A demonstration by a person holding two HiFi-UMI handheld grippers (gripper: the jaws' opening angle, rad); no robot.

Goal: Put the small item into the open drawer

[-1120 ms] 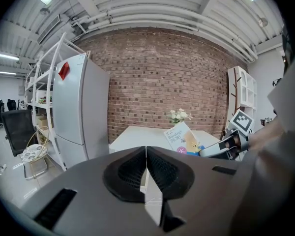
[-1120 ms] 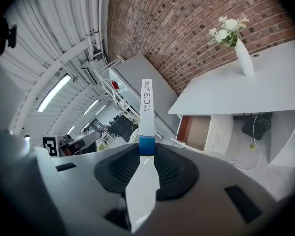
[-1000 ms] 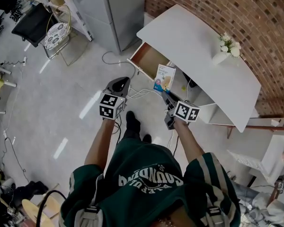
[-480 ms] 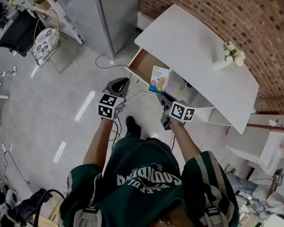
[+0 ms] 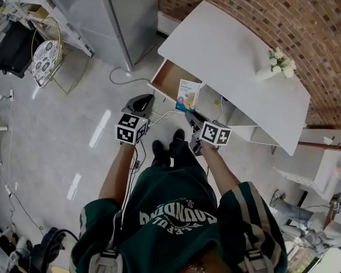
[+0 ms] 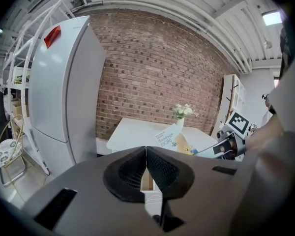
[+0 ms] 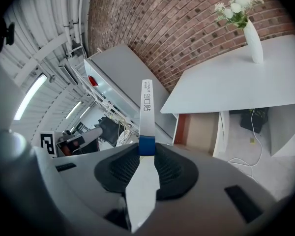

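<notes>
A flat white-and-blue bandage box (image 5: 187, 95) stands edge-up in my right gripper (image 5: 189, 114), whose jaws are shut on its lower end. In the right gripper view the box (image 7: 147, 113) rises out of the gripper (image 7: 147, 154), to the left of the open wooden drawer (image 7: 201, 131). From the head view, the drawer (image 5: 167, 77) juts from the white desk (image 5: 233, 50), and the box hangs at its near right corner. My left gripper (image 5: 141, 103) is shut and empty, held left of the box; its jaws (image 6: 146, 152) meet with nothing between them.
A white vase of flowers (image 5: 275, 63) stands on the desk near the brick wall. A grey fridge (image 5: 119, 16) stands left of the desk. Cables (image 5: 159, 115) trail on the floor under the grippers. A white shelf unit (image 5: 238, 131) sits under the desk's right part.
Both grippers and the box have moved closer to the desk and drawer. The person has stepped forward, with a second foot now showing below the grippers.
</notes>
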